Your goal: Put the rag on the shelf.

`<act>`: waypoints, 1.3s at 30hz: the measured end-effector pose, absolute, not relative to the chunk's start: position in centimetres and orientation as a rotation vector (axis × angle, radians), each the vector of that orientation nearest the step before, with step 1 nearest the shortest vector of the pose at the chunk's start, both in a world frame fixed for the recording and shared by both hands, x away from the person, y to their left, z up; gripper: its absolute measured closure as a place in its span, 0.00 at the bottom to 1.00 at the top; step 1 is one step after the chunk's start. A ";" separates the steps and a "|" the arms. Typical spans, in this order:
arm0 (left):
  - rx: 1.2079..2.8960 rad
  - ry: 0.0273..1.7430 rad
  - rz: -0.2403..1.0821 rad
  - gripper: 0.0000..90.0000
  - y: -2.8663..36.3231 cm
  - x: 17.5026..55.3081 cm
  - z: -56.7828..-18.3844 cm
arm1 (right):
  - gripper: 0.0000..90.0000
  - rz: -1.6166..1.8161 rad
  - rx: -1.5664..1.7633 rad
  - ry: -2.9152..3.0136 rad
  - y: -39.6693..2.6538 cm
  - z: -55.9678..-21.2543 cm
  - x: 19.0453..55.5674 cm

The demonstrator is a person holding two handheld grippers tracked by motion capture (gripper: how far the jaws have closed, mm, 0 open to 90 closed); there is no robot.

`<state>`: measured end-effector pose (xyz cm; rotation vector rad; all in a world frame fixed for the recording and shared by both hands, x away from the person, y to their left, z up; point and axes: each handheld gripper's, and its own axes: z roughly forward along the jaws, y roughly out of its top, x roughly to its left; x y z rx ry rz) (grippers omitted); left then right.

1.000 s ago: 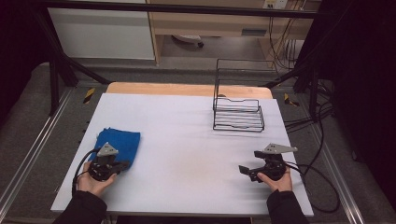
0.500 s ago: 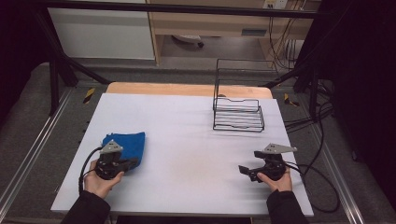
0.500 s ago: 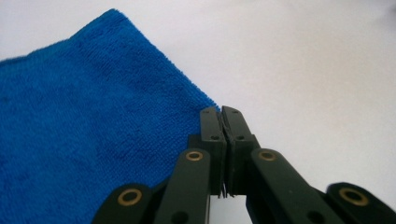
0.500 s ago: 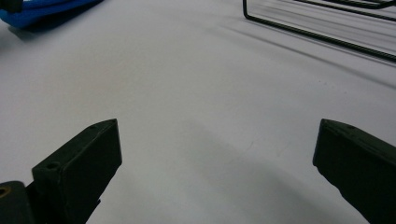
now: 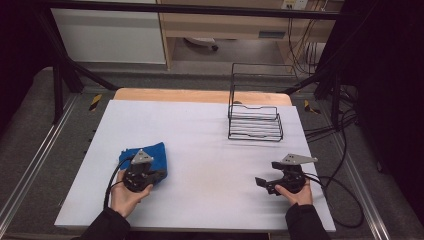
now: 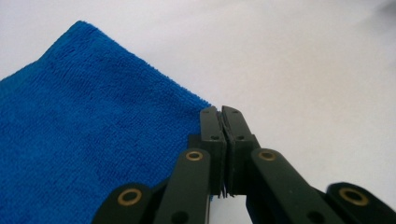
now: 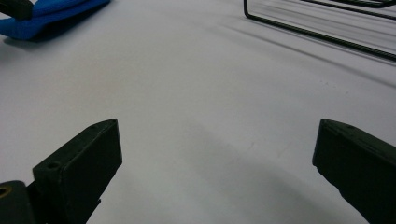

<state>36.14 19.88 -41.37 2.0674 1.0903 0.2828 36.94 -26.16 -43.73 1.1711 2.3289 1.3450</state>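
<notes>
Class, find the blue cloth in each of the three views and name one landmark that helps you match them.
High view: blue cloth at lower left, under the left gripper.
Left gripper view: it covers the left half, its edge at the shut jaws.
Right gripper view: top left corner.
Shared landmark: the white table.

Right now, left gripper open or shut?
Shut: the left gripper fingers meet, pinching the edge of the blue cloth.

The left black two-jaw gripper (image 5: pixel 159 175) has its fingers (image 6: pixel 215 135) pressed together; the right black two-jaw gripper (image 5: pixel 261 183) rests level, its fingers (image 7: pixel 84 163) wide apart.
</notes>
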 end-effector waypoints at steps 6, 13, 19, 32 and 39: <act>2.061 1.080 0.281 0.98 17.5 36.4 -41.0 | 0.02 1.346 1.169 2.325 -26.2 -43.7 36.9; 2.078 1.063 0.282 0.98 14.0 36.7 -41.3 | 0.02 1.346 1.165 2.328 -26.2 -43.7 36.9; 2.087 1.045 0.268 0.98 11.3 37.2 -41.4 | 0.02 1.347 1.167 2.328 -26.1 -43.7 36.9; 2.115 0.977 0.255 0.97 6.9 38.0 -42.4 | 0.03 1.345 1.162 2.330 -26.1 -43.8 37.0; 2.130 0.929 0.226 0.82 7.2 38.4 -43.0 | 0.04 1.333 1.156 2.323 -25.9 -43.7 36.9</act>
